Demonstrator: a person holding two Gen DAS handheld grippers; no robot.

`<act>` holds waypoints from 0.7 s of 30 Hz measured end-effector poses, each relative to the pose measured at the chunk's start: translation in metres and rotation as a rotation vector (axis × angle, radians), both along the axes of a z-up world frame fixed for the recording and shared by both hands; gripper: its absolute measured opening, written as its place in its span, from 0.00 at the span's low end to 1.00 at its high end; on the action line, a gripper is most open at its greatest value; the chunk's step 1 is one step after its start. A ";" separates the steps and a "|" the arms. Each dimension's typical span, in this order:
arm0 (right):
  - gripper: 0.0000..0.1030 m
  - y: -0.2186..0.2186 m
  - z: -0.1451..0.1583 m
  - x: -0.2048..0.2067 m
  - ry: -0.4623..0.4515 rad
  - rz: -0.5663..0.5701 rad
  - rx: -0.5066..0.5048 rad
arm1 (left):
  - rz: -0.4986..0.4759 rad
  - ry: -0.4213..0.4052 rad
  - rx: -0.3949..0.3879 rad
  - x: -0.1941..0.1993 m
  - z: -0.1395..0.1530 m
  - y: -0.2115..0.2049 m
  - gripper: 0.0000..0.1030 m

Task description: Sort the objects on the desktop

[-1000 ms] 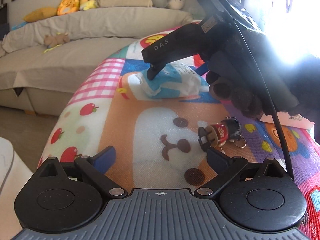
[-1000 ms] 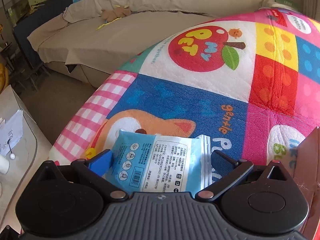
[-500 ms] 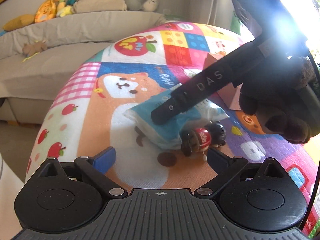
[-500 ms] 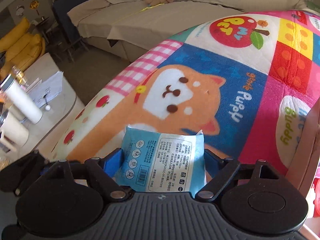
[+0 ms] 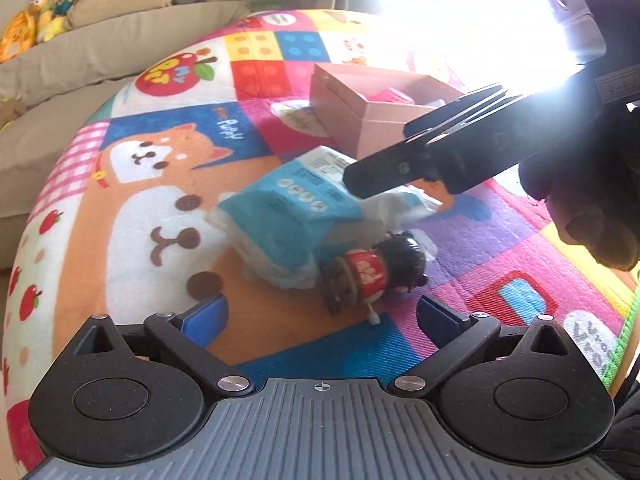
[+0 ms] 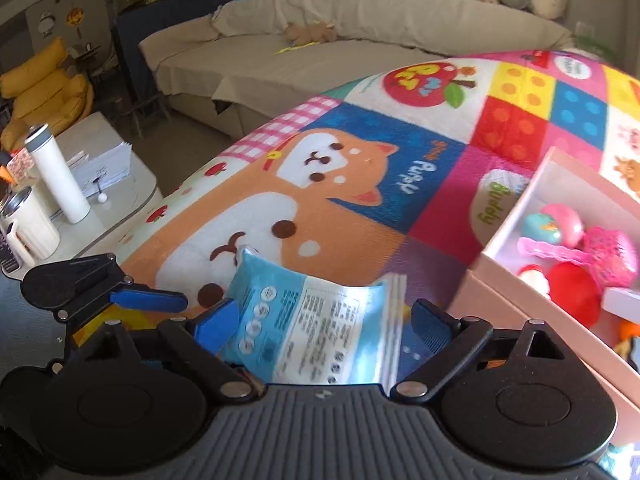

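Observation:
My right gripper (image 6: 324, 322) is shut on a blue tissue pack (image 6: 316, 332) and holds it above the colourful play mat (image 6: 360, 184). The pack also shows in the left wrist view (image 5: 288, 216), with the right gripper's black body (image 5: 460, 152) over it. A small doll keychain with a red body and black hair (image 5: 372, 272) lies on the mat just below the pack. My left gripper (image 5: 320, 316) is open and empty, close in front of the doll. A pink box (image 6: 560, 256) with toys in it stands to the right.
The pink box also shows in the left wrist view (image 5: 360, 120), behind the pack. A beige sofa (image 6: 320, 52) with plush toys runs along the back. A white side table (image 6: 104, 200) with a bottle and cups stands at the left.
The right gripper has lifted the tissue pack and carried it right toward the pink box. The left gripper has moved closer to the doll keychain.

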State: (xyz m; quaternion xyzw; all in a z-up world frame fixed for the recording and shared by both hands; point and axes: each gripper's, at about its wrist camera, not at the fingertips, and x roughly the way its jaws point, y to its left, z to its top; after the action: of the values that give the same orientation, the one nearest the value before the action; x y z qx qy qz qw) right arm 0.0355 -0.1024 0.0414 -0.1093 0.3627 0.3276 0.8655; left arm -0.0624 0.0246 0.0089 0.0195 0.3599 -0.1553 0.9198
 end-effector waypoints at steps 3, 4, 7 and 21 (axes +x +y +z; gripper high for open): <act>0.97 -0.037 0.000 -0.019 -0.056 -0.110 0.013 | -0.043 0.004 0.024 0.000 -0.001 -0.014 1.00; 0.98 -0.049 -0.002 -0.025 -0.061 -0.148 0.019 | -0.057 0.008 0.023 -0.001 0.000 -0.018 1.00; 1.00 -0.082 -0.014 -0.040 -0.059 -0.258 0.027 | -0.093 0.020 0.015 -0.002 0.001 -0.027 1.00; 1.00 -0.145 -0.053 -0.058 -0.007 -0.527 0.151 | -0.224 0.074 -0.031 0.019 0.003 -0.076 1.00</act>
State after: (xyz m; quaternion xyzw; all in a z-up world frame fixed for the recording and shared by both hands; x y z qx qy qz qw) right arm -0.0224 -0.2474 -0.0115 0.0526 0.3500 0.1170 0.9279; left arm -0.0434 -0.0509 0.0120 0.0398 0.3866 -0.2632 0.8830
